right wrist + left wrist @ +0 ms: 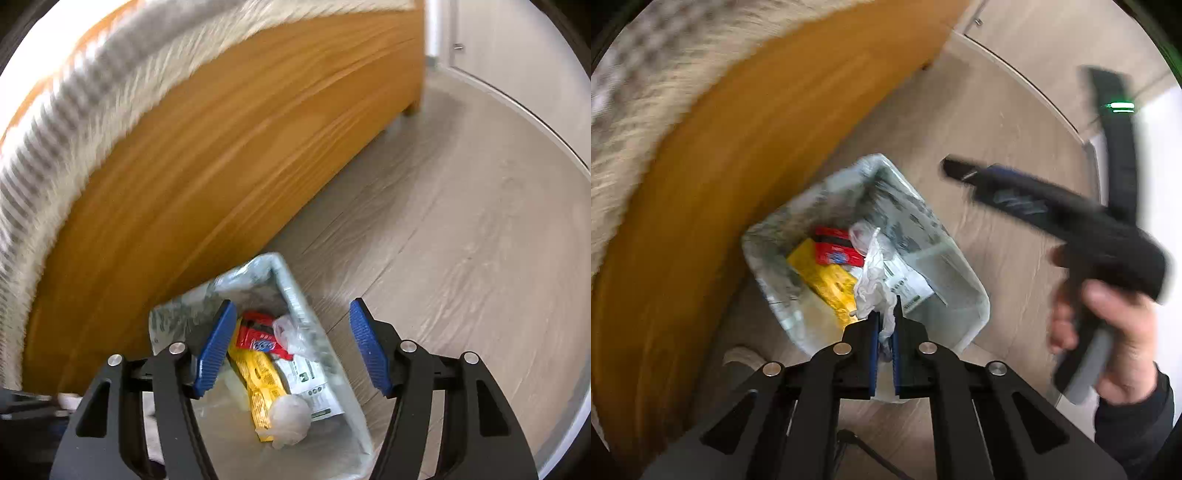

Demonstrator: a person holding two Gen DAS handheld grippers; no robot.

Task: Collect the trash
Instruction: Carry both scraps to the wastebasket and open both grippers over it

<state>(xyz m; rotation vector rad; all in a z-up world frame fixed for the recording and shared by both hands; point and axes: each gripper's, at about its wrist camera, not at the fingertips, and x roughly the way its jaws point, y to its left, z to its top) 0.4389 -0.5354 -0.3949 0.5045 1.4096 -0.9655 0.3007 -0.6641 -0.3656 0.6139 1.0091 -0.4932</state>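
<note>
**Both grippers over the bin**

The left gripper (885, 314) points steeply down over the bin (975, 295), its jaws pinched tight on a crumpled white tissue (873, 280). The tissue sticks out past the fingertips and hangs above the bin's open mouth.

The right gripper (293, 347) stands over the same bin (295, 291) with its jaws wide apart and nothing between the blue pads (216, 350). In the left wrist view it shows at the right, blurred, with a hand (1123, 332) wrapped around its handle.

The bin is a pale rectangular box lined with a clear bag, standing on the grey wood floor (461, 221) just beside an orange-brown wooden bed frame (221, 166). A shaggy pale blanket (92, 92) lies along the top of the frame.

Inside the bin lie a red wrapper (255, 334), a yellow packet (260, 384), a white printed paper (310, 387), a clear plastic scrap (286, 330) and a whitish wad (290, 417) resting on the yellow packet's near end.

Both views are smeared by motion, most heavily on the bed frame.
</note>
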